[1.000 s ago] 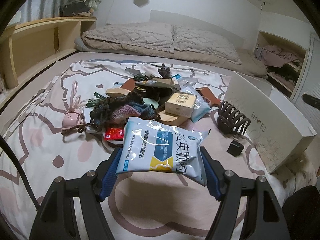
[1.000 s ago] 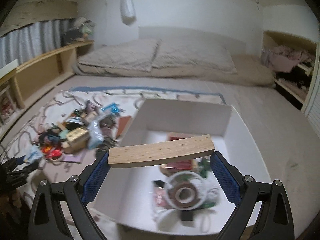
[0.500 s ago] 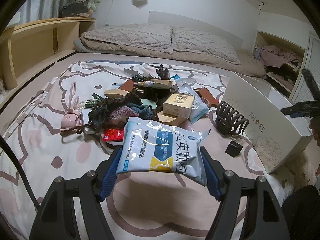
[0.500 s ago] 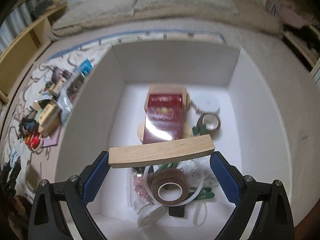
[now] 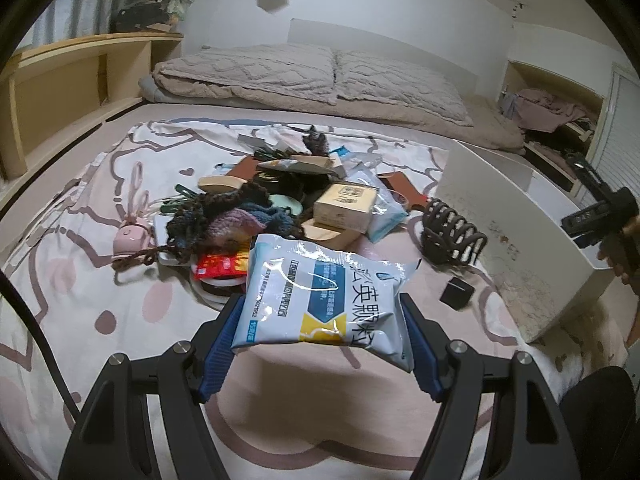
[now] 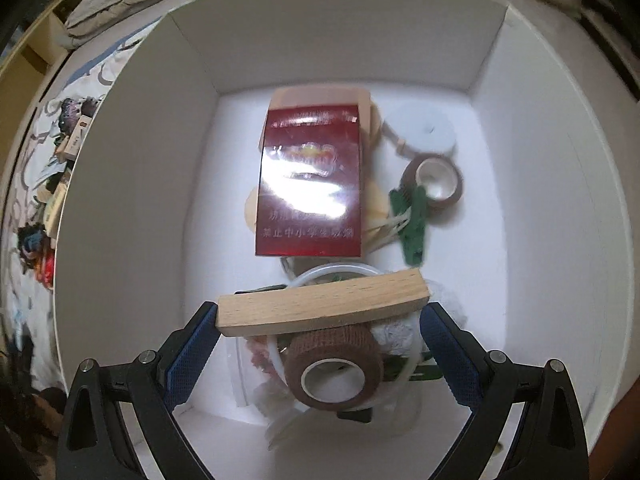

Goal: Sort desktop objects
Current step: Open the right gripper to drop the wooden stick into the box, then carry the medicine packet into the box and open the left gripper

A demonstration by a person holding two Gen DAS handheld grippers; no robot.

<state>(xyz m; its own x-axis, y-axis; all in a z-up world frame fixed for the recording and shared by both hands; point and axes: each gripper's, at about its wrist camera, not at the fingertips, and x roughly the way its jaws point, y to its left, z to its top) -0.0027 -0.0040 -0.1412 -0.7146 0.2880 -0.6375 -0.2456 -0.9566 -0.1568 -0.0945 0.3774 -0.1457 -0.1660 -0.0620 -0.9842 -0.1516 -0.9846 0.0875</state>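
Observation:
My left gripper point(image 5: 322, 328) is shut on a white and blue snack packet point(image 5: 324, 296), held above the patterned bed cover. Behind it lies a pile of objects point(image 5: 280, 200): yarn, a yellow box, wooden pieces, a black hair claw point(image 5: 450, 236). The white box point(image 5: 516, 232) stands at the right. My right gripper point(image 6: 320, 320) is shut on a curved wooden block point(image 6: 322, 305), held inside the white box point(image 6: 132, 200), above a red carton point(image 6: 310, 184), brown tape rolls point(image 6: 332, 368) and green clips.
A pink rabbit-shaped gadget point(image 5: 130, 236) and a small black cube point(image 5: 457, 291) lie on the cover. Pillows point(image 5: 320, 76) sit at the bed head, wooden shelves point(image 5: 60, 92) on the left. The right gripper's body point(image 5: 600, 216) shows over the box.
My right gripper has tilted down and lowered the wooden block into the white box. My left gripper with the packet has barely moved.

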